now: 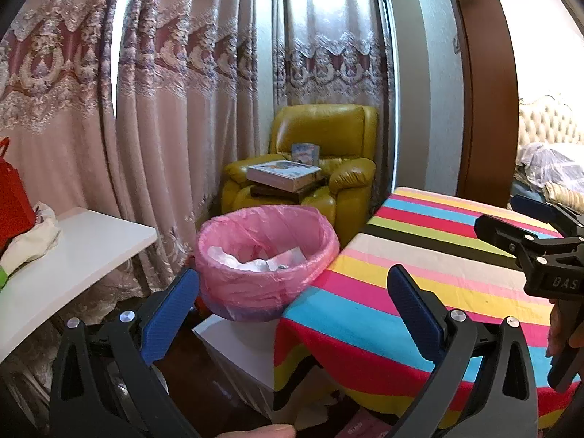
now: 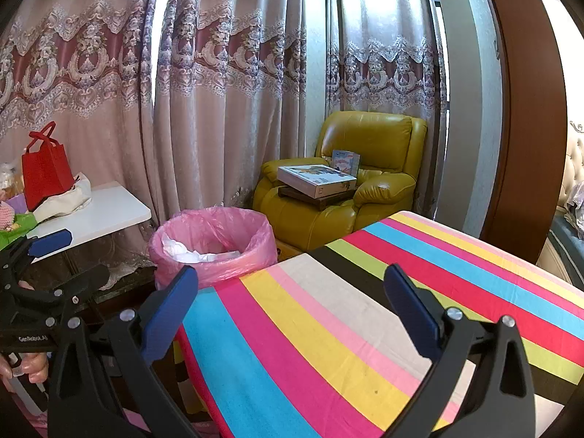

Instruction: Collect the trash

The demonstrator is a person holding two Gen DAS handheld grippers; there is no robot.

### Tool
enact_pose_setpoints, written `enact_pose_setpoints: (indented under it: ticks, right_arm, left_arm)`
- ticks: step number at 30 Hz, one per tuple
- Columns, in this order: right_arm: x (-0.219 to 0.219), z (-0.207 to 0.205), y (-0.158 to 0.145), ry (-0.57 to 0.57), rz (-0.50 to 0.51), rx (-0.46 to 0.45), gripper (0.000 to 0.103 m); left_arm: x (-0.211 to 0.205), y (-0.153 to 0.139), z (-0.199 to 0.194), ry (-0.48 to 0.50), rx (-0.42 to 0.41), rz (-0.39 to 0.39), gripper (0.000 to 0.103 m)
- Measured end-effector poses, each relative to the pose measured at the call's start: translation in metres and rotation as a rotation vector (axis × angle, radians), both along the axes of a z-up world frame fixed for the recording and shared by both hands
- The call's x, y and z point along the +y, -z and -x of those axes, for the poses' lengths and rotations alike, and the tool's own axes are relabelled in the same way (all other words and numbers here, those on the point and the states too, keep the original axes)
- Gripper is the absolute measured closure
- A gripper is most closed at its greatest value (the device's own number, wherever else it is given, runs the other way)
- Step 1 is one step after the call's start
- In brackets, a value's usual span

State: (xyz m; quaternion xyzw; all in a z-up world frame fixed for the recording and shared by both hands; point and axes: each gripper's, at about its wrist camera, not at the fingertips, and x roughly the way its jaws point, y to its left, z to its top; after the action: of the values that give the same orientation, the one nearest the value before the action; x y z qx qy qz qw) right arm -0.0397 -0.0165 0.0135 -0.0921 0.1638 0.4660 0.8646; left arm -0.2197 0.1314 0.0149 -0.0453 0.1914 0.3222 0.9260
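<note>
A bin lined with a pink bag (image 1: 266,252) stands off the table's left corner and holds white crumpled paper and wrappers; it also shows in the right wrist view (image 2: 213,246). My left gripper (image 1: 292,306) is open and empty, just in front of the bin, over the corner of the striped tablecloth (image 1: 419,273). My right gripper (image 2: 292,303) is open and empty above the striped tablecloth (image 2: 346,321). No loose trash shows on the cloth. The right gripper also shows in the left wrist view (image 1: 525,222), and the left one in the right wrist view (image 2: 65,259).
A white side table (image 1: 73,255) at left carries a red bag (image 2: 45,168) and cloth. A yellow armchair (image 2: 365,182) with boxes stands behind the bin. Curtains cover the back wall. A brown door frame (image 2: 529,127) and a bed are at right.
</note>
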Motion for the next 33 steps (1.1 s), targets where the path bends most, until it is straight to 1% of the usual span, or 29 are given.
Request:
enact_pose_setpoints:
  ticks: [11,19,27,33]
  right_arm:
    - [0.0004,0.0014,0.0007,-0.004,0.004,-0.006,0.004]
    - [0.0009,0.0002,0.0015,-0.007,0.005,-0.006,0.004]
    - [0.0012,0.0002,0.0014,-0.008,0.005,-0.007,0.004]
    - [0.0005,0.0001,0.002,-0.011,0.001,-0.007,0.004]
  left_arm:
    - [-0.0023,0.0007,-0.0009,0.018,-0.001,-0.003,0.006]
    - [0.0042,0.0046,-0.0021,0.01,0.006,0.031,0.006]
    - [0.001,0.0068,-0.003,0.014,0.011,0.007,0.006]
    - [0.0012,0.0074,-0.0028,0.007,0.008,0.008,0.006]
